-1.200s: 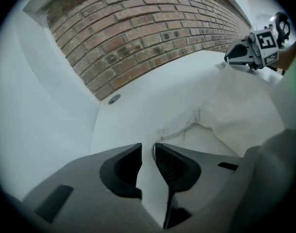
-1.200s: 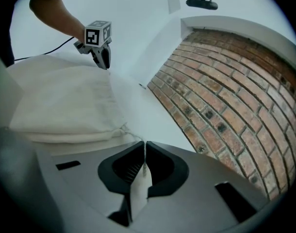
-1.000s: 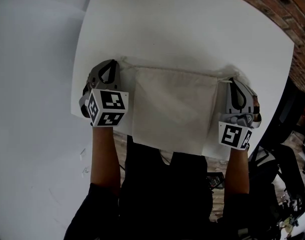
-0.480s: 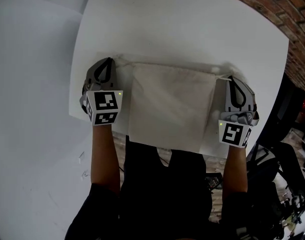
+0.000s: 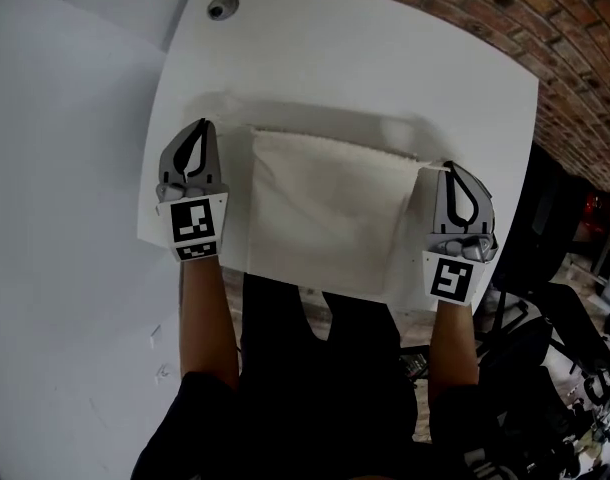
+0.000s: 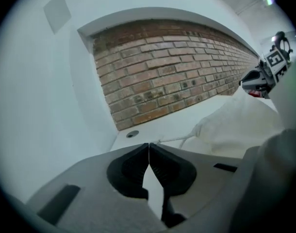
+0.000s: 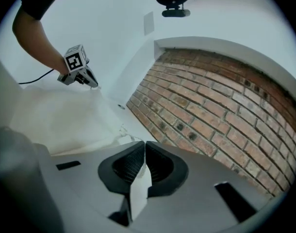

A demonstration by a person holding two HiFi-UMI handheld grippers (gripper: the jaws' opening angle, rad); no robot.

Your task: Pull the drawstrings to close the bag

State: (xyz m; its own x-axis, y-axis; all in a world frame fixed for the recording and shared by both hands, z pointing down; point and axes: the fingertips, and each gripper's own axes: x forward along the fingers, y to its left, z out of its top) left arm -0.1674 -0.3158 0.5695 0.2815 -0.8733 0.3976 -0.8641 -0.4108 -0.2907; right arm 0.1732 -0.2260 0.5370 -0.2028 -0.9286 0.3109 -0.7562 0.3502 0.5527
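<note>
A cream cloth bag (image 5: pixel 323 213) hangs spread between my two grippers above the white table (image 5: pixel 385 58), casting a shadow on it. My left gripper (image 5: pixel 197 128) is shut on the thin left drawstring (image 6: pixel 174 139), which runs from its tips to the bag's corner (image 6: pixel 235 125). At the bag's right corner my right gripper (image 5: pixel 448 170) is shut on the other drawstring (image 7: pixel 120 129). The left gripper view shows its jaws (image 6: pixel 149 144) pressed together. The right gripper view shows the same of its own jaws (image 7: pixel 144 143), with the bag (image 7: pixel 56 120) to their left.
A round cable hole (image 5: pixel 223 8) sits at the table's far left corner. A brick wall (image 5: pixel 555 38) runs behind the table. Dark chair parts and cables (image 5: pixel 555 348) crowd the floor at the right. The person's arms and dark clothing fill the near edge.
Both grippers have risen and lifted the bag's top edge off the table; a shadow now shows beneath it. The jaws stay closed on the strings.
</note>
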